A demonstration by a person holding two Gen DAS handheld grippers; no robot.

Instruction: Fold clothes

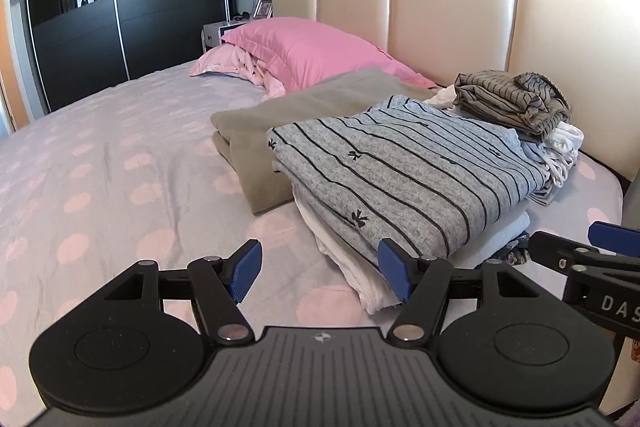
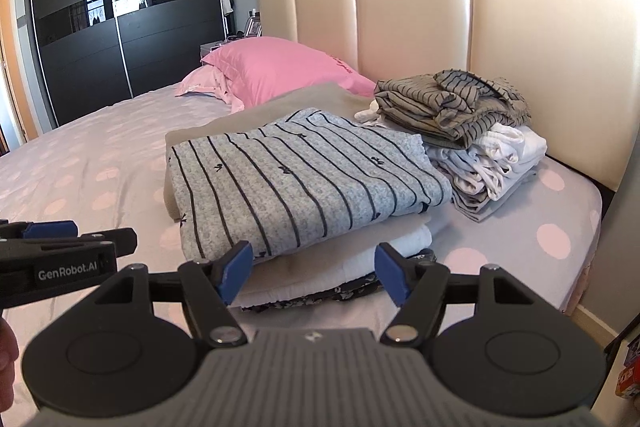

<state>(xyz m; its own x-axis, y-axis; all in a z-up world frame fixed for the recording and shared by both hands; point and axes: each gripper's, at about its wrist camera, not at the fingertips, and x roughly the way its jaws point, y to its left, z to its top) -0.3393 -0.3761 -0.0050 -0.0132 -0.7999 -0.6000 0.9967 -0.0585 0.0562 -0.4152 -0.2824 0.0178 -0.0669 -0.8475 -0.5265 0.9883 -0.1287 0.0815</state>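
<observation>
My left gripper (image 1: 320, 273) has its blue-padded fingers (image 1: 246, 269) spread wide with nothing between them, only the lilac bedsheet with pale pink dots (image 1: 100, 163) beneath. Just beyond my right-hand fingertip lies the near corner of the folded grey knit top with thin dark stripes and small bows (image 1: 404, 171), resting on a stack of folded white cloth (image 1: 352, 267); I cannot tell whether that pad touches the white edge. My right gripper (image 2: 314, 273) is also spread apart and empty, its fingers (image 2: 390, 273) framing the near edge of the same stack, where a dark patterned garment (image 2: 320, 297) shows at the bottom. Ahead and to the right of my fingers sits a rumpled olive striped garment (image 2: 448, 103) on top of a heap of white and pale clothes (image 2: 496, 155). A flat khaki folded cloth (image 1: 288, 103) lies under the grey top's far side, and pink pillows (image 1: 304, 51) rest against the cream padded headboard (image 1: 448, 3) farther off.
</observation>
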